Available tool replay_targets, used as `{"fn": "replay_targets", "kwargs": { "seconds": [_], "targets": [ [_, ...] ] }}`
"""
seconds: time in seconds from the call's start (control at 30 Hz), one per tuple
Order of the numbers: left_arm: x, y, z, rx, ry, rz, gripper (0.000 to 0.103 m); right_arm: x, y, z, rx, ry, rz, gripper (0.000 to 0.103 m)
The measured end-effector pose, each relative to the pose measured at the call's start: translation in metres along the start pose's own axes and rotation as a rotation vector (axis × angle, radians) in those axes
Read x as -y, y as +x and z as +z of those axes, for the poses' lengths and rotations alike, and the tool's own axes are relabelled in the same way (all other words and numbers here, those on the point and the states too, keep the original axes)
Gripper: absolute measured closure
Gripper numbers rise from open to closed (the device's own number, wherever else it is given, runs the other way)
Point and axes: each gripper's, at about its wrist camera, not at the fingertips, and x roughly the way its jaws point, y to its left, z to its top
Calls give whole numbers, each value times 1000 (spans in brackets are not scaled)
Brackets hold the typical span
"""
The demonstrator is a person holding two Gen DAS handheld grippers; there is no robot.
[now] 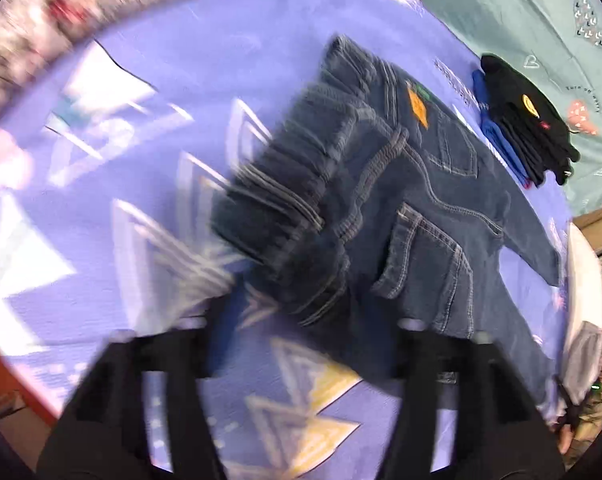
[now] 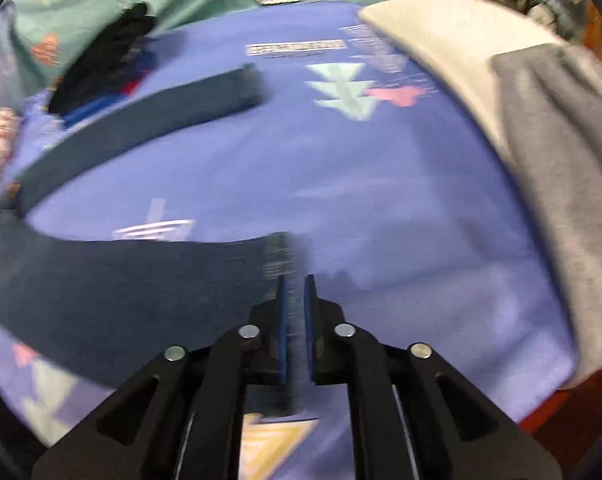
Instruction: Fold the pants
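Small dark blue jeans lie back side up on the purple patterned sheet, with the elastic waistband toward the left and an orange patch by a pocket. My left gripper is open just below the waistband; its right finger overlaps the seat of the jeans, and nothing sits between the fingers. In the right wrist view the two legs spread apart across the sheet. My right gripper hovers at the near leg's hem, its blue pads a narrow gap apart and holding nothing.
A stack of folded dark clothes sits beyond the jeans, at the edge of a teal printed sheet. A grey garment drapes over a white cushion at the right. Floral fabric borders the far left.
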Motion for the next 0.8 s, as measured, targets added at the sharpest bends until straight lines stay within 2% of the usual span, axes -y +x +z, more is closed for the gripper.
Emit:
{"fn": "replay_targets", "kwargs": {
  "seconds": [0.03, 0.07, 0.13, 0.17, 0.27, 0.37, 0.4, 0.47, 0.5, 0.53, 0.57, 0.6, 0.67, 0.7, 0.73, 0.8],
  "targets": [
    [1, -11, 0, 25, 12, 3, 37, 3, -6, 1, 28, 24, -6, 84],
    [9, -25, 0, 57, 49, 2, 36, 5, -17, 3, 70, 53, 48, 84],
    [29, -36, -1, 77, 118, -25, 26, -8, -31, 6, 101, 36, 186, 84],
    [48, -35, -5, 77, 182, -47, 25, -25, -36, 8, 94, -7, 268, 84],
    [78, -10, -15, 33, 302, -28, 23, -70, -24, 7, 14, -110, 386, 79],
    [77, 38, -26, -77, 309, -3, 22, -87, 8, -4, -88, -141, 359, 77],
    [77, 37, -31, -37, 335, -8, 21, -87, 29, -9, -159, -126, 335, 77],
    [82, 33, -35, -42, 376, 12, 21, -81, 35, -12, -154, -97, 355, 75],
    [83, 28, -32, -55, 370, -4, 21, -80, 31, -10, -153, -98, 354, 75],
    [82, 22, -25, -71, 353, -51, 21, -82, 24, -9, -132, -105, 351, 74],
    [81, 19, -18, -72, 342, -82, 21, -85, 12, -3, -76, -124, 373, 69],
    [82, 8, -3, -35, 340, -77, 18, -90, 3, 0, -37, -135, 395, 64],
    [81, -3, 24, 35, 332, -34, 8, -101, -14, 10, 62, -155, 438, 31],
    [78, -7, 50, 76, 322, -33, 4, -106, -19, 13, 100, -159, 457, 23],
    [75, -4, 66, 84, 313, -28, 4, -115, -22, 19, 135, -160, 478, 14],
    [68, 13, 108, 44, 272, -53, 4, -132, -21, 23, 162, -159, 542, 14]
  ]
}}
